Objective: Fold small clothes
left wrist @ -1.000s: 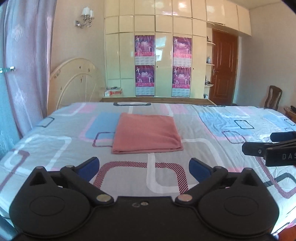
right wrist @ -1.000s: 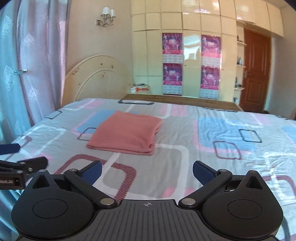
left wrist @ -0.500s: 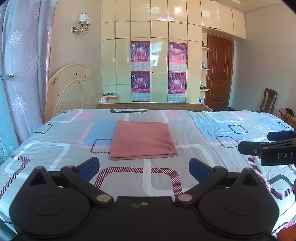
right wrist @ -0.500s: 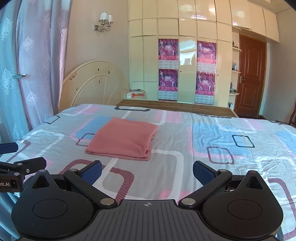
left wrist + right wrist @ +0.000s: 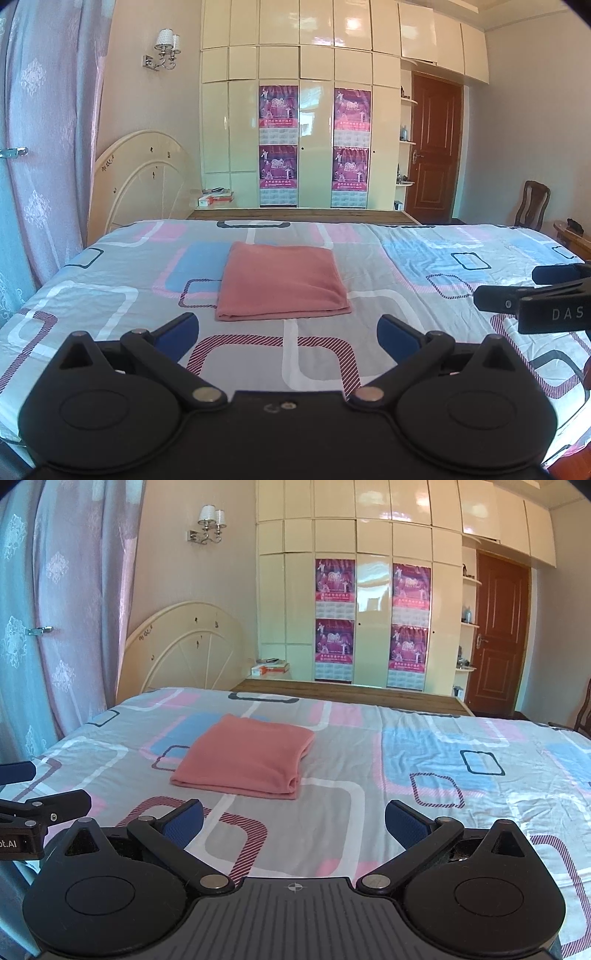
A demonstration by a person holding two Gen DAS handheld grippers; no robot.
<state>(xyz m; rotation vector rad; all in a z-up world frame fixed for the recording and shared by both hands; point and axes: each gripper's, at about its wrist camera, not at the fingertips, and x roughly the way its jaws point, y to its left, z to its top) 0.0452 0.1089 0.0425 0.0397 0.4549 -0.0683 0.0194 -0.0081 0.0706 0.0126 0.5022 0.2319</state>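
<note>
A salmon-pink garment lies folded into a neat rectangle on the patterned bedsheet, flat and square to the bed. In the right wrist view the same folded garment sits left of centre. My left gripper hovers near the bed's front edge, open and holding nothing, well short of the cloth. My right gripper is likewise open and holds nothing, to the right of the left one. Each gripper shows at the other view's edge: the right gripper and the left gripper.
A cream headboard leans against the wall at the far left beside pink curtains. Cream wardrobes with purple posters stand behind the bed. A brown door and a wooden chair are at the right.
Both grippers have drawn back and tilted upward, so the folded garment sits lower and farther in both views. The garment has not moved.
</note>
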